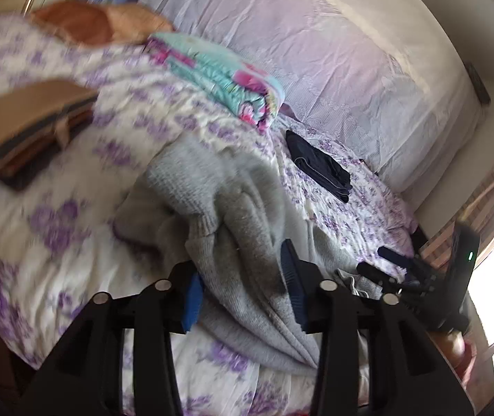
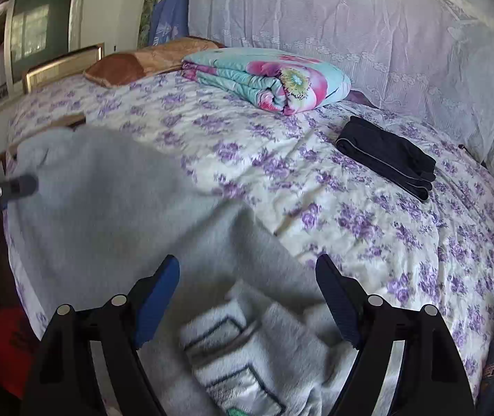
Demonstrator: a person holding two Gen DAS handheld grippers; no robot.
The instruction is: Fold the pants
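Note:
Grey knitted pants [image 1: 233, 215] lie bunched on the bed's floral sheet [image 1: 73, 235]. A gathered fold of them runs between the blue pads of my left gripper [image 1: 243, 287]. A shadowed gap shows beside the right pad, so the jaws look open around the cloth. My right gripper [image 2: 247, 298] stands wide open above the pants' waistband and its sewn labels [image 2: 233, 357], with no pad touching them. The pants [image 2: 115, 208] spread away to the left, where a left gripper finger [image 2: 21, 185] shows at their far edge. The right gripper [image 1: 375, 260] appears at the lower right of the left wrist view.
A folded turquoise and pink quilt [image 2: 271, 79] and a brown pillow [image 2: 132, 62] lie at the bed's far side. Folded dark pants [image 2: 389, 156] rest to the right. A stack of folded clothes [image 1: 28, 128] sits at the left. Lace cloth [image 2: 368, 24] covers the back.

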